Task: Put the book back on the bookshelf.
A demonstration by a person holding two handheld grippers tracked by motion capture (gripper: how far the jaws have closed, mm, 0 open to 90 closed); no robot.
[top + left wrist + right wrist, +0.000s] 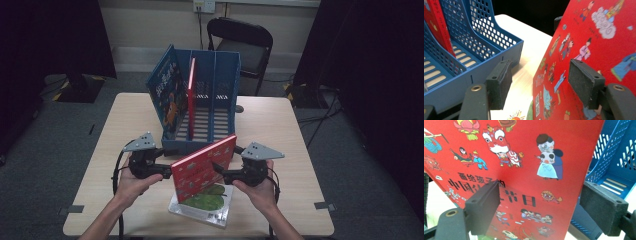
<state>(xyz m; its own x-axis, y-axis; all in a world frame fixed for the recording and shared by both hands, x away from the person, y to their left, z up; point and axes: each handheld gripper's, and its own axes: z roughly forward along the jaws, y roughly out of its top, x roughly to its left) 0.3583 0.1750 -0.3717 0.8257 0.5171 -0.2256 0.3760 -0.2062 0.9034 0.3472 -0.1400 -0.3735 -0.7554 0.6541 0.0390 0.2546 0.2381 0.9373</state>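
Note:
A red picture book (202, 167) stands tilted above the table's front, between my two grippers. My right gripper (220, 175) is at its right side. In the right gripper view one pad (484, 207) lies on the red book's front cover (524, 157) and the other pad (604, 210) sits at its edge, so the gripper (544, 205) grips it askew. My left gripper (167, 172) is at the book's left edge. There one pad (586, 85) is against the back cover (599, 37), while the other pad (499, 82) stands well clear, so the gripper (542, 85) is open.
A blue three-slot file rack (212, 65) stands just behind, with a blue book (167, 90) and a red book (191, 90) upright in it. A white and green book (207, 205) lies flat under the held one. A black chair (245, 40) is beyond the table (280, 130).

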